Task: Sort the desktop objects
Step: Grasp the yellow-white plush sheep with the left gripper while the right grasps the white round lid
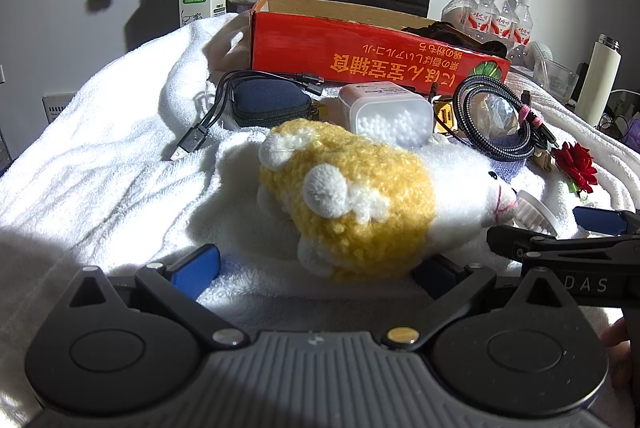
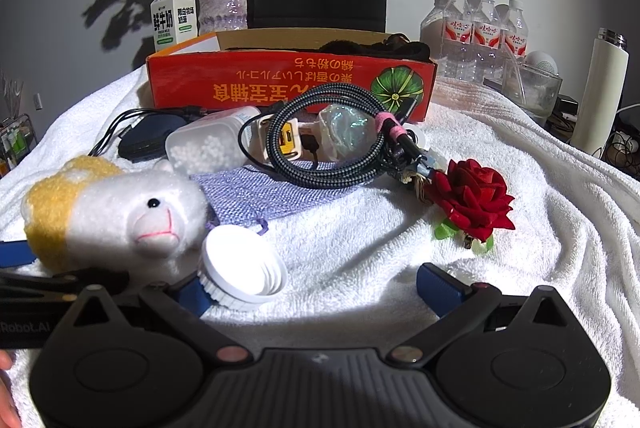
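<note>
Now both claws stand wide apart, gripping nothing. Just ahead of the left gripper (image 1: pixel 316 270) lies the plush sheep (image 1: pixel 360 200) on the white towel (image 1: pixel 100 168); the right gripper (image 2: pixel 320 292) has a white lid (image 2: pixel 244 268) by its left finger.

wrist views, low, close (shared plush toy (image 1: pixel 360 196))

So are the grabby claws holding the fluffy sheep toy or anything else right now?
No, nothing is held. The left gripper is open, its fingers either side of the sheep toy without squeezing. The right gripper is open too, beside the white cap.
</note>
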Demonstrator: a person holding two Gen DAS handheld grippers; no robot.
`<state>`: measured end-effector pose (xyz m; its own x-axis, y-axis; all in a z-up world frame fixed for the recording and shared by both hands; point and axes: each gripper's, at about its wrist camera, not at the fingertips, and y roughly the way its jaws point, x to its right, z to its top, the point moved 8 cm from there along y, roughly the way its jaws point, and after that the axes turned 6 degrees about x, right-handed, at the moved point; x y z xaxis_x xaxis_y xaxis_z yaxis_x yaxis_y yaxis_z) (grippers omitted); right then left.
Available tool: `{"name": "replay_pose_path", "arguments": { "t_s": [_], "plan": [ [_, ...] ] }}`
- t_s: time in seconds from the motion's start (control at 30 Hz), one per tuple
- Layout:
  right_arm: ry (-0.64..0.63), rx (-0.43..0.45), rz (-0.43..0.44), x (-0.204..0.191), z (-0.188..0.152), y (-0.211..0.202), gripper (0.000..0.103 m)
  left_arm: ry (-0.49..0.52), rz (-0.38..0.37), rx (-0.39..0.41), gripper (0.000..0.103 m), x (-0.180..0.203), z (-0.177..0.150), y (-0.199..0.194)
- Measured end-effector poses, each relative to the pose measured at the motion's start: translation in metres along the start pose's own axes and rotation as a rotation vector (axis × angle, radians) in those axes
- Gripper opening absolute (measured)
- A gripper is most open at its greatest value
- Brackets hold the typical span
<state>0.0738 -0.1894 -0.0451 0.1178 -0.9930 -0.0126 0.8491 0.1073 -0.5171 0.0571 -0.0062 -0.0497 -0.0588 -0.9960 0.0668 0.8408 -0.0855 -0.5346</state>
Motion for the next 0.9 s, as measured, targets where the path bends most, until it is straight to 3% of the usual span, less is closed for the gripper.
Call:
{"name": "replay_pose_path", "arguments": {
  "t_s": [0.57, 0.67, 0.77, 0.83, 0.9],
  "plan": [
    [-0.004, -0.021, 0.018, 0.000, -0.001, -0.005, 0.103, 0.019, 0.025, 0.025, 0.103, -0.001, -0.005, -0.021],
    [0.012, -0.015, 0.066, 0.003, -0.007, -0.032, 0.103, 0.043, -0.022, 0.047, 0.103, 0.004, -0.003, -0.038],
    [0.028, -0.021, 0.116, 0.009, -0.016, -0.055, 0.103, 0.006, -0.111, 0.082, 0.103, 0.005, 0.004, -0.059],
    [0.042, 0.015, 0.152, 0.013, -0.012, -0.068, 0.103, -0.076, -0.213, 0.104, 0.103, 0.004, 0.012, -0.066],
    [0.039, 0.070, 0.177, 0.012, -0.001, -0.072, 0.101, -0.166, -0.207, 0.084, 0.103, -0.002, 0.024, -0.058]
  ]
}}
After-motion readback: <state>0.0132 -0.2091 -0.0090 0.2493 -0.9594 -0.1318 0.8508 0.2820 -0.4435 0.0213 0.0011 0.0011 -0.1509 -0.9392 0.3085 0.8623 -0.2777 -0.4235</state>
